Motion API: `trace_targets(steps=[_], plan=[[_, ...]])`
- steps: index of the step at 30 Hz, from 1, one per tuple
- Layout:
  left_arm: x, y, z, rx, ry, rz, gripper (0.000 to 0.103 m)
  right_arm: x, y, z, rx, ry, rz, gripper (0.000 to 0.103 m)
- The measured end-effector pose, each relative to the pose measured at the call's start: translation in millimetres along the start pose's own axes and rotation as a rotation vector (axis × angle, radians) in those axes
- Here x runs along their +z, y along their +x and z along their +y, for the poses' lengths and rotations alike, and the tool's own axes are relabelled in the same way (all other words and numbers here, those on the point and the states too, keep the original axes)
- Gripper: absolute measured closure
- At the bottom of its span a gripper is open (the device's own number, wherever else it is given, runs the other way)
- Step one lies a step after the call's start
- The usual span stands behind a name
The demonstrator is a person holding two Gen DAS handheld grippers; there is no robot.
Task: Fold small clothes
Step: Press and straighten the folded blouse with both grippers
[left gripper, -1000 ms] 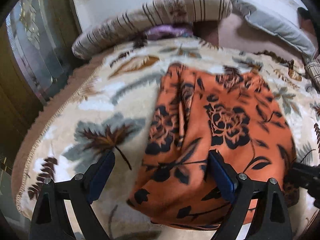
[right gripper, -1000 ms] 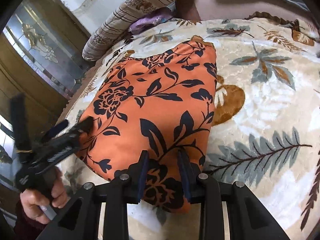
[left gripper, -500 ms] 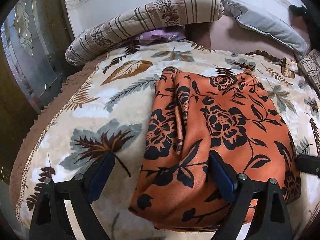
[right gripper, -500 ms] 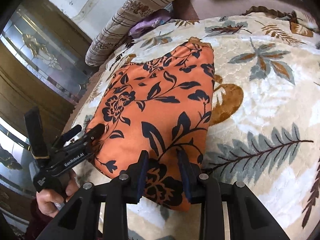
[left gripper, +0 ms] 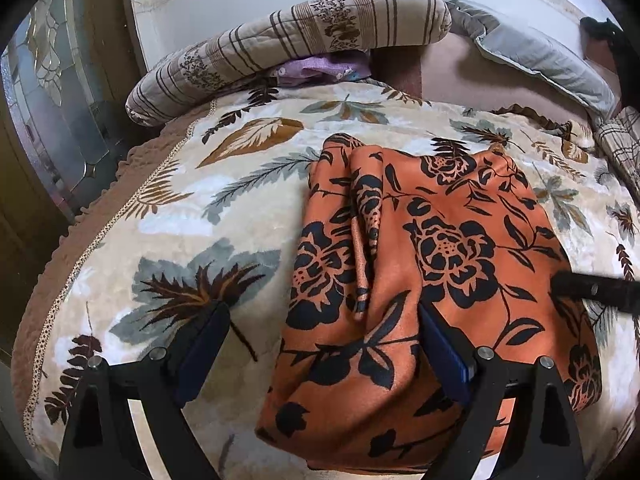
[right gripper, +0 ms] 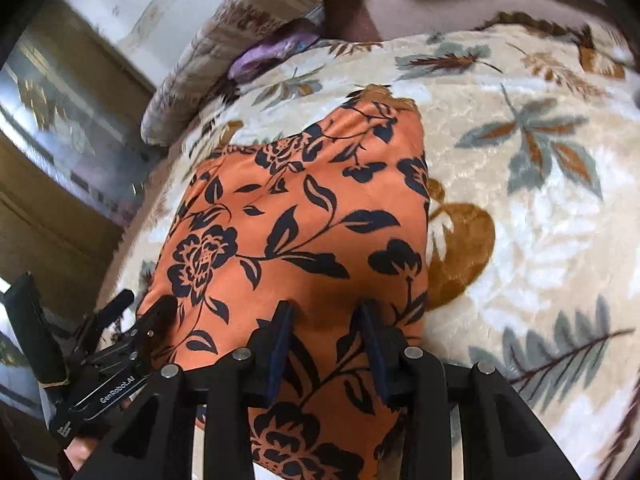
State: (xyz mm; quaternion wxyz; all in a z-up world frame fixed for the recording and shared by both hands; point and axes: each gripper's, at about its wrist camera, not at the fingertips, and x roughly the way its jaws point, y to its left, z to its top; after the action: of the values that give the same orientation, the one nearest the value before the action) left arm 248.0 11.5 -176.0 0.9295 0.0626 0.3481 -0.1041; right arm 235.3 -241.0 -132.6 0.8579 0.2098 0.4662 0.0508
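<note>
On a bed's leaf-patterned blanket (left gripper: 224, 216) lies a folded orange floral garment (left gripper: 420, 264). The left gripper (left gripper: 320, 344) stands spread wide; the right gripper (right gripper: 326, 340), jaws just opening, stands slightly parted over the cloth.

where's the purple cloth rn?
The purple cloth is at the far end of the bed in the left wrist view, tucked under the striped bolster pillow, beyond the orange floral garment lying on the leaf-print blanket.
</note>
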Motion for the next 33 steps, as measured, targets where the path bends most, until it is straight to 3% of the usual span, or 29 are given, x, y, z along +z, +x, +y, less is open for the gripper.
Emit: trace_targets(steps=[6, 8, 10, 12, 15, 24, 30, 33], plan=[[-1.3, 2.0, 4.5, -0.028, -0.010, 0.004, 0.009, 51.6, 9.2, -8.5, -0.059, 0.053, -0.027, 0.063], [-1.7, 3.5, 5.1, -0.036, -0.010, 0.005, 0.009, 64.0, 34.5, -17.3, -0.090, 0.079, 0.012, 0.045], [-1.6, 4.8, 4.6, -0.042, -0.004, 0.006, 0.009, 64.9, 54.4, -21.3, -0.099, 0.091, 0.046, 0.041], [-2.2, 5.9, 4.4, -0.042, 0.001, 0.004, 0.009, 64.6, 52.2, -14.7, -0.105, 0.072, 0.006, 0.033], [-2.5, 7.0, 5.0, -0.051, -0.001, 0.009, 0.009, 60.6, 51.4, -7.2, -0.133, 0.018, -0.007, 0.032], [-1.0, 6.5, 7.0, -0.061, -0.023, 0.021, 0.009, 37.3, 8.9, -11.1, -0.060, 0.074, -0.049, 0.032], [13.5, 0.1, 27.9, -0.187, -0.119, 0.020, 0.009, 14.9, -18.0, -21.2, 0.007, 0.115, -0.087, 0.032], [18.1, -2.9, 40.4, -0.180, -0.163, 0.004, 0.009, 10.4, -32.7, -17.7, 0.035, 0.086, -0.133, 0.032]])
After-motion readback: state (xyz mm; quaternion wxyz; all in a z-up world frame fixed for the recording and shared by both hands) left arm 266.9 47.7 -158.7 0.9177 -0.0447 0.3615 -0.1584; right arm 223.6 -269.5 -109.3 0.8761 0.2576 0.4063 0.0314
